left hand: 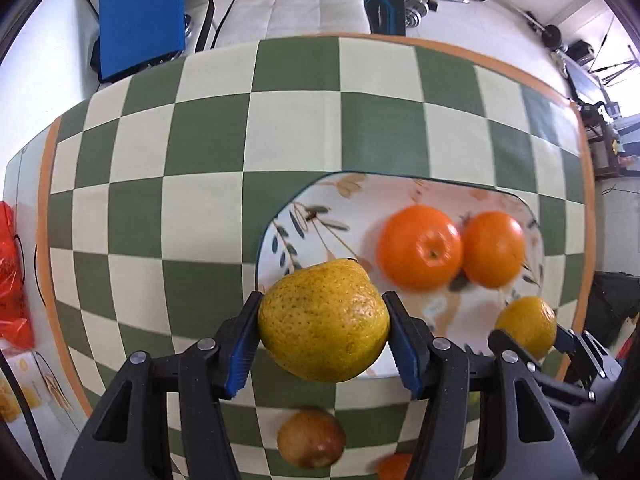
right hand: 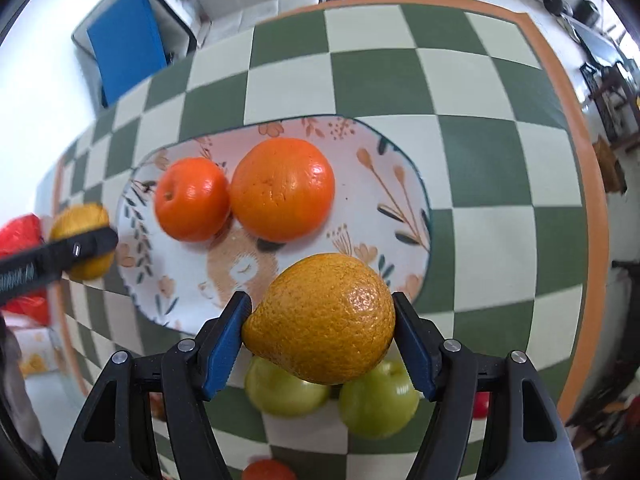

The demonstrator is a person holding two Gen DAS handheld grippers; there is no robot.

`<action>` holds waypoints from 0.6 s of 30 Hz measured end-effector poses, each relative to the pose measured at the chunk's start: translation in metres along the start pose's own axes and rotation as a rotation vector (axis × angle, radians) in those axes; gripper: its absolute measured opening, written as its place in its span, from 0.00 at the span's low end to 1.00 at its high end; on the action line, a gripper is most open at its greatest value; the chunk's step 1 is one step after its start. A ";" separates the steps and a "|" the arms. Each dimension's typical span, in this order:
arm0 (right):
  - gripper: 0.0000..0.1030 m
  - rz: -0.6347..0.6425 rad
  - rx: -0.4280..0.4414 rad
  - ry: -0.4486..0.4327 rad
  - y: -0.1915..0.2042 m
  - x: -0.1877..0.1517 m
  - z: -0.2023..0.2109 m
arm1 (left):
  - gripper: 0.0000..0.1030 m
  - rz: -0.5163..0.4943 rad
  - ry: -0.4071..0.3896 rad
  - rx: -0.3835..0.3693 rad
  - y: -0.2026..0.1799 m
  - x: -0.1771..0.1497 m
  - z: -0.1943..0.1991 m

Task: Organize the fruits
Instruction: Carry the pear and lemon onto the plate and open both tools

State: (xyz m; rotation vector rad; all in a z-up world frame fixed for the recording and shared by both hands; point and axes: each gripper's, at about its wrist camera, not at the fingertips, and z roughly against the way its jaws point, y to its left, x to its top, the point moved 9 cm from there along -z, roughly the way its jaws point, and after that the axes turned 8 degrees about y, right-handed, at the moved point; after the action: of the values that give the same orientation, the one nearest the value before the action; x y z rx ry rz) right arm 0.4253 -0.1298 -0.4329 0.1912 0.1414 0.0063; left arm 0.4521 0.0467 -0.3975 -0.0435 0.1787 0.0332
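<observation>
My left gripper is shut on a speckled yellow pear, held above the left rim of a floral plate. Two oranges lie side by side on that plate. My right gripper is shut on a rough, pear-shaped orange citrus, held over the plate's near rim. In the left wrist view the right gripper and its citrus show at the plate's right end. In the right wrist view a left finger crosses the pear at the far left.
A green-and-cream checked cloth with an orange border covers the table. Two green apples lie below my right gripper. A reddish apple lies below the left one. A red bag sits at the left edge; a blue board stands beyond.
</observation>
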 end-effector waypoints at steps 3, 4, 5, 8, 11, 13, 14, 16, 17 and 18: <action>0.70 0.013 -0.023 0.020 0.000 0.003 -0.012 | 0.55 -0.002 0.027 0.016 0.004 0.014 -0.015; 0.70 0.012 -0.030 0.027 -0.002 0.003 -0.015 | 0.55 -0.004 0.034 0.017 0.004 0.018 -0.020; 0.70 0.010 -0.028 0.030 -0.003 0.004 -0.016 | 0.55 -0.006 0.040 0.025 0.005 0.020 -0.024; 0.71 0.006 -0.023 0.045 -0.005 0.003 -0.020 | 0.55 -0.004 0.060 0.027 0.005 0.022 -0.035; 0.71 -0.005 -0.010 0.042 -0.002 0.010 -0.025 | 0.55 -0.003 0.061 0.015 0.005 0.023 -0.038; 0.71 -0.008 -0.001 0.038 -0.004 0.011 -0.022 | 0.55 -0.008 0.059 0.021 0.005 0.024 -0.038; 0.73 -0.013 0.004 0.031 -0.005 0.012 -0.019 | 0.56 -0.007 0.058 0.024 0.005 0.024 -0.038; 0.78 -0.016 0.008 0.026 -0.008 0.012 -0.013 | 0.68 0.001 0.045 0.022 0.004 0.024 -0.035; 0.82 -0.023 0.015 0.024 -0.010 0.012 -0.010 | 0.76 0.006 0.040 0.027 0.004 0.023 -0.033; 0.84 -0.028 0.017 0.022 -0.010 0.012 -0.008 | 0.80 0.008 0.036 0.025 0.004 0.023 -0.031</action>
State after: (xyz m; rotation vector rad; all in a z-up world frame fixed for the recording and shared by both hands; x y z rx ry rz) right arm 0.4356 -0.1384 -0.4440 0.2061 0.1665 -0.0207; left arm 0.4689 0.0497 -0.4321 -0.0186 0.2155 0.0380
